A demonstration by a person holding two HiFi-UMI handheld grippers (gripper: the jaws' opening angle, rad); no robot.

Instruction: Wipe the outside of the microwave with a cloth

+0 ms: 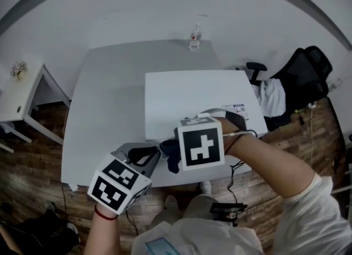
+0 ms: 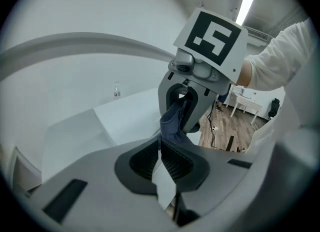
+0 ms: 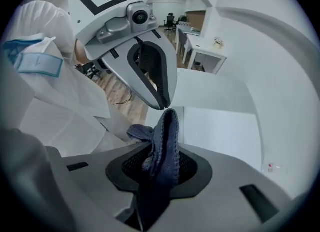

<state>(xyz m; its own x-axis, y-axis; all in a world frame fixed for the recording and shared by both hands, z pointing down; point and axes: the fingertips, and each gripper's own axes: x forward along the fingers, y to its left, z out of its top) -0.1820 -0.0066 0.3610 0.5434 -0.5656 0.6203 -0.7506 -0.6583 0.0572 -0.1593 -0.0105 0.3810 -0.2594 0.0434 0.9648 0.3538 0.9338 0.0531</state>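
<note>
your right gripper [image 3: 160, 170] stays out of it for nothing: it is clamped on the dark cloth [image 3: 165, 136] just off the microwave's [image 1: 198, 100] front edge, ready to wipe, while your left gripper [image 2: 162, 163], also by that edge, sits slightly parted and empty.

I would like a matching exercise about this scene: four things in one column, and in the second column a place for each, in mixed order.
1. blue cloth
2. bottle
3. office chair
4. microwave

A. at the far edge of the table
B. on the wooden floor, right of the table
C. between the jaws of the right gripper
D. on the table, nearer to the person

Pairs: 1-C, 2-A, 3-B, 4-D
</note>
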